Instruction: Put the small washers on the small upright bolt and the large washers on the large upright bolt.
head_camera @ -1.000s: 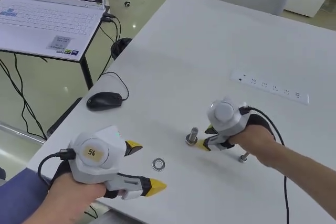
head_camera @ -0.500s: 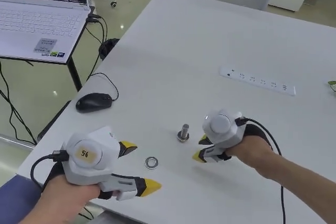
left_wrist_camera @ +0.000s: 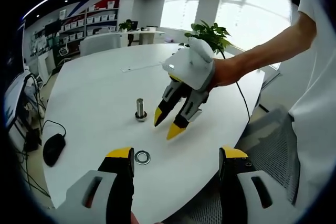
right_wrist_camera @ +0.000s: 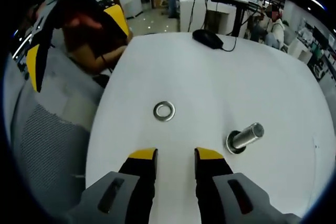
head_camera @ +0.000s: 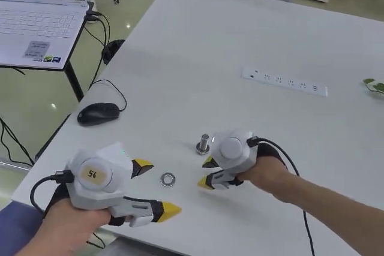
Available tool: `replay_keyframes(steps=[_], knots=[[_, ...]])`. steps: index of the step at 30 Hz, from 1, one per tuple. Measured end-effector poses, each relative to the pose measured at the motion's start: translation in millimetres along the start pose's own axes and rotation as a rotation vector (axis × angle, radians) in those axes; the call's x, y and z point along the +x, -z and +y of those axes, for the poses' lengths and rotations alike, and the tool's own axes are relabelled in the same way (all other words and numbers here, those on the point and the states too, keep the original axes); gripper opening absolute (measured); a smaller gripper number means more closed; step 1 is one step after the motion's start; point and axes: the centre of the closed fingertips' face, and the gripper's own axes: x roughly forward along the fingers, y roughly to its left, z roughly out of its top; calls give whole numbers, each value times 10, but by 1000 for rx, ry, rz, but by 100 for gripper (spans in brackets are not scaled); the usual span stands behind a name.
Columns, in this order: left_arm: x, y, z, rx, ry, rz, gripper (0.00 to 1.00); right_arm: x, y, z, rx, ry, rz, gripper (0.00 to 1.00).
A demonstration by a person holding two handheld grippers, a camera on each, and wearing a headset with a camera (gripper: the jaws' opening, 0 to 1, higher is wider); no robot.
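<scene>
Open-plan office room, glossy pale floor [head_camera: 36,124], shelving and bright windows at the far end in the left gripper view.

White table [head_camera: 240,40], plain and matte, carrying all work items.

Grey mesh chair [right_wrist_camera: 47,129] off the near table edge in the right gripper view.

Open laptop [head_camera: 36,22] on a separate dark-legged stand left of the table, cables hanging below it.

Potted plant [left_wrist_camera: 210,32] beyond the far end of the table.

White power strip [head_camera: 284,81] flat on the far part of the table, well apart from the work.

Left gripper [head_camera: 159,187] over the near table edge, fingers spread wide, holding nothing.

Right gripper [head_camera: 206,173] just beside the bolt, fingers aimed toward the left gripper, parted by a narrow gap, holding nothing.

Black mouse [head_camera: 98,113] near the left table edge, cord running off that edge.

Bolt [head_camera: 203,144] upright on its head, touching neither gripper. Anything around its foot: cannot tell.

Washer [head_camera: 168,179] flat on the table between the two grippers, near the bolt but apart from it, ahead of both pairs of fingers. Right gripper's fingertips nearest to the line from washer to bolt.
</scene>
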Motion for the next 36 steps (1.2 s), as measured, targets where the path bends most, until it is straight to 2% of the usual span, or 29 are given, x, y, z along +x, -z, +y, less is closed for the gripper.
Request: replay_keyframes(steps=[7, 13, 22, 30, 36], knots=[[10, -19, -5, 3, -3, 0, 65, 236, -214, 93, -31, -41, -33, 30], [-17, -5, 6, -5, -14, 0, 65, 347, -236, 146, -41, -69, -30, 30], [-39, 28, 5, -19, -25, 3, 65, 449, -368, 109, -95, -85, -25, 30], [-57, 41, 8, -31, -35, -3, 65, 537, -309, 128, -157, -118, 24, 30], [-62, 64, 23, -35, -39, -2, 65, 550, -361, 125, -176, -120, 11, 29]])
